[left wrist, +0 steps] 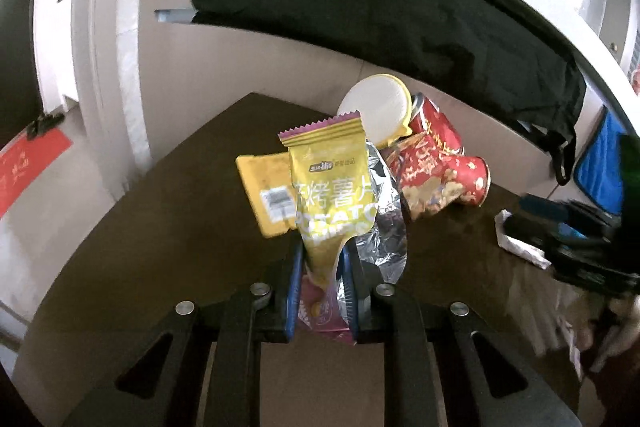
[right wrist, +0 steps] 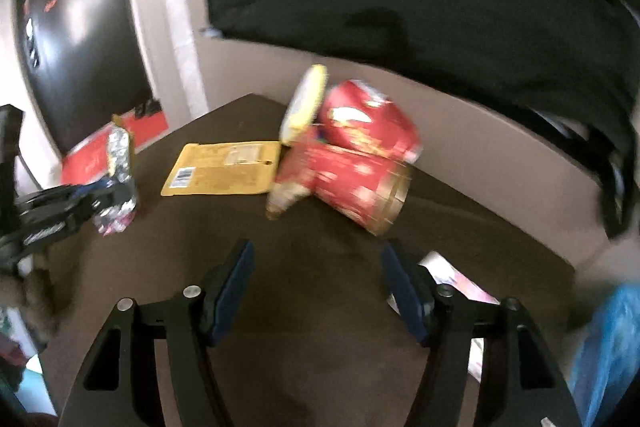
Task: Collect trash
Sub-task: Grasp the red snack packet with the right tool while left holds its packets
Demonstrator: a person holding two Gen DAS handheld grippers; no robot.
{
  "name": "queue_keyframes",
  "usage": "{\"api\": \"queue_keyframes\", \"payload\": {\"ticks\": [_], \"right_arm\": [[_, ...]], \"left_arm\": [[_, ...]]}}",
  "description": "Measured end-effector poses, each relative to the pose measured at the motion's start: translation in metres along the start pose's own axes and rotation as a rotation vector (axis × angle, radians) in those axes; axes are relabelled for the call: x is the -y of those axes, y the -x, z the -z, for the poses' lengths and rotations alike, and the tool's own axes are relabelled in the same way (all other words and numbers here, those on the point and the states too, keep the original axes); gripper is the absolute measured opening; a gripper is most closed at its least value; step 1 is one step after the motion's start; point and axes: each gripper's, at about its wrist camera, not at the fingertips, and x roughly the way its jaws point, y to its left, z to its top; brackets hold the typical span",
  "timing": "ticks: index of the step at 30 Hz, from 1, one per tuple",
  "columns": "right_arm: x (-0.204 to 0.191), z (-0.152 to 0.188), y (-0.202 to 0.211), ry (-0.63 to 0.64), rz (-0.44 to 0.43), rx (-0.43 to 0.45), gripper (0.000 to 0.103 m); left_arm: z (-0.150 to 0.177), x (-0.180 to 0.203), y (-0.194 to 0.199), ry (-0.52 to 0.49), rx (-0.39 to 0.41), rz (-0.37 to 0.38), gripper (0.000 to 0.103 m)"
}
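Observation:
My left gripper (left wrist: 320, 259) is shut on a yellow potato chip bag (left wrist: 330, 183) with a silver torn lining, held above the brown table (left wrist: 160, 227). It shows at the left in the right wrist view (right wrist: 118, 179). My right gripper (right wrist: 316, 267) is open and empty over the table (right wrist: 320, 347), near a red paper cup (right wrist: 352, 183) lying on its side. A second red cup (right wrist: 368, 125) and a white lid with a yellow rim (right wrist: 304, 103) lie behind it. A flat yellow packet (right wrist: 224, 169) lies left of the cups.
A white wrapper (right wrist: 460, 279) lies by my right finger. Black cloth (left wrist: 360, 7) hangs from a white shelf behind the table. A blue item (right wrist: 608, 347) is at the far right. A dark fridge (right wrist: 76, 27) stands at the left.

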Motion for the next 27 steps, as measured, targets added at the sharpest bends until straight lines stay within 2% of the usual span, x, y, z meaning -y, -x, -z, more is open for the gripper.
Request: {"api": "queue_keyframes", "payload": {"ticks": [1, 4, 9, 12, 14, 18, 23, 27], "right_arm": [[-0.008, -0.004, -0.008, 0.015, 0.001, -0.012, 0.055], [-0.025, -0.015, -0.034, 0.023, -0.005, -0.05, 0.055], [-0.036, -0.032, -0.06, 0.039, 0.076, -0.051, 0.055], [-0.034, -0.041, -0.075, 0.018, 0.098, -0.071, 0.049], [-0.033, -0.043, -0.086, -0.015, 0.09, -0.1, 0.046], [-0.039, -0.042, -0.102, -0.035, 0.033, -0.145, 0.027], [-0.048, -0.037, -0.101, -0.02, -0.037, -0.148, 0.027], [-0.039, -0.039, -0.098, -0.055, -0.007, -0.118, 0.03]], "left_arm": [[0.002, -0.003, 0.004, 0.002, 0.006, -0.007, 0.019], [0.006, -0.013, 0.013, 0.019, 0.027, -0.023, 0.019], [0.01, -0.037, 0.023, 0.074, 0.038, 0.0, 0.019], [0.013, -0.052, 0.024, 0.117, 0.03, 0.02, 0.019], [0.015, -0.059, 0.025, 0.136, 0.028, 0.021, 0.019], [0.017, -0.069, 0.023, 0.159, 0.022, 0.034, 0.019], [0.018, -0.072, 0.021, 0.174, 0.025, 0.047, 0.019], [0.017, -0.069, 0.018, 0.176, 0.02, 0.062, 0.019]]}}
